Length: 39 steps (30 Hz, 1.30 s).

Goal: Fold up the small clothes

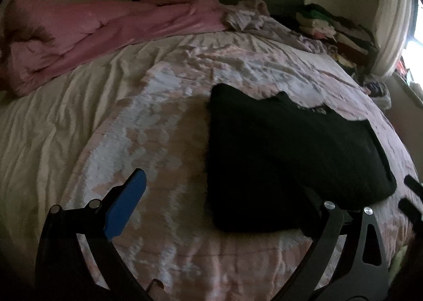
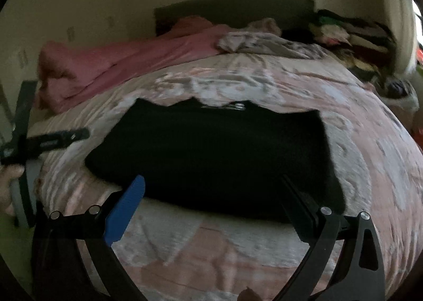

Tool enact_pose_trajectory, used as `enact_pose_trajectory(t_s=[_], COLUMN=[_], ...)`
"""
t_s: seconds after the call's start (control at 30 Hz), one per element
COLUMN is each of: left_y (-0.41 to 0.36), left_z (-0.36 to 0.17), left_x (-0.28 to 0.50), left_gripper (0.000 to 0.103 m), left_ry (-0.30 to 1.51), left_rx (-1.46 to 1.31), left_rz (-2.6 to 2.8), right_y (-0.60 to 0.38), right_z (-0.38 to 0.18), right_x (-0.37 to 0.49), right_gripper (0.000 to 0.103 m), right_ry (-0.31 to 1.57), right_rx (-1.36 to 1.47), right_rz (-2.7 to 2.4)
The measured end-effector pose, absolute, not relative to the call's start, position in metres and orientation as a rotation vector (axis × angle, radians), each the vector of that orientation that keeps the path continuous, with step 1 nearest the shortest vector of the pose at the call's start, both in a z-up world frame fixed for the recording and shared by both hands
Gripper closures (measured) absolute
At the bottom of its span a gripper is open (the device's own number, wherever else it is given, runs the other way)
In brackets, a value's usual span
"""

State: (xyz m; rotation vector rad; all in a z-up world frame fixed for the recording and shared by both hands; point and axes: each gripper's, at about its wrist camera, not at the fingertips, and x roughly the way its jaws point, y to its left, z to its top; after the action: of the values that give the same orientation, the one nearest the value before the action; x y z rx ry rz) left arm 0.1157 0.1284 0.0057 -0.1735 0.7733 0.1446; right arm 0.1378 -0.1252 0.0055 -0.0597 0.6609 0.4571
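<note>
Folding looks to be between passes: I have both grippers spread wide and holding nothing, hanging just above the bed. The left gripper sits off the garment's left edge, its blue finger over bare bedspread. The right gripper faces the near hem, its fingers either side of that edge but not pressing it.

My guess is the black garment has one fold in it already and needs another. For that I would bring each gripper down to a near corner, pinch only the top layers, and carry them toward the far edge without dragging the whole piece.

The garment lies flat on the pink and white bedspread, roughly square, with a wavy far edge and a small pale label near it. It is too dark to see seams. A pink blanket is bunched well behind it.
</note>
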Motion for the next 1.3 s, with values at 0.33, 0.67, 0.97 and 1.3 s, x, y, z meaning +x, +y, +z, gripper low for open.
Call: enact_pose_trajectory(t_s=[0.33, 0.67, 0.97, 1.3], left_y=[0.164, 0.177, 0.185, 0.191], left_z=[0.011, 0.014, 0.005, -0.01], left_x=[0.114, 0.117, 0.127, 0.149], left_gripper=[0.009, 0.009, 0.009, 0.009], left_ry=[0.757, 0.749, 0.766, 0.812], left_rx=[-0.227, -0.248, -0.251, -0.246], left_rz=[0.213, 0.237, 0.25, 0.264], right_y=[-0.044, 0.006, 0.03, 0.048], right_z=[0.007, -0.013, -0.036, -0.067], right_x=[0.127, 0.127, 0.135, 0.152], right_gripper=[0.005, 0.005, 0.005, 0.005], right_ry=[0.633, 0.657, 0.677, 0.705], right_rx=[-0.233, -0.346, -0.446, -0.549], right_rz=[0.598, 0.644, 0.624, 0.554])
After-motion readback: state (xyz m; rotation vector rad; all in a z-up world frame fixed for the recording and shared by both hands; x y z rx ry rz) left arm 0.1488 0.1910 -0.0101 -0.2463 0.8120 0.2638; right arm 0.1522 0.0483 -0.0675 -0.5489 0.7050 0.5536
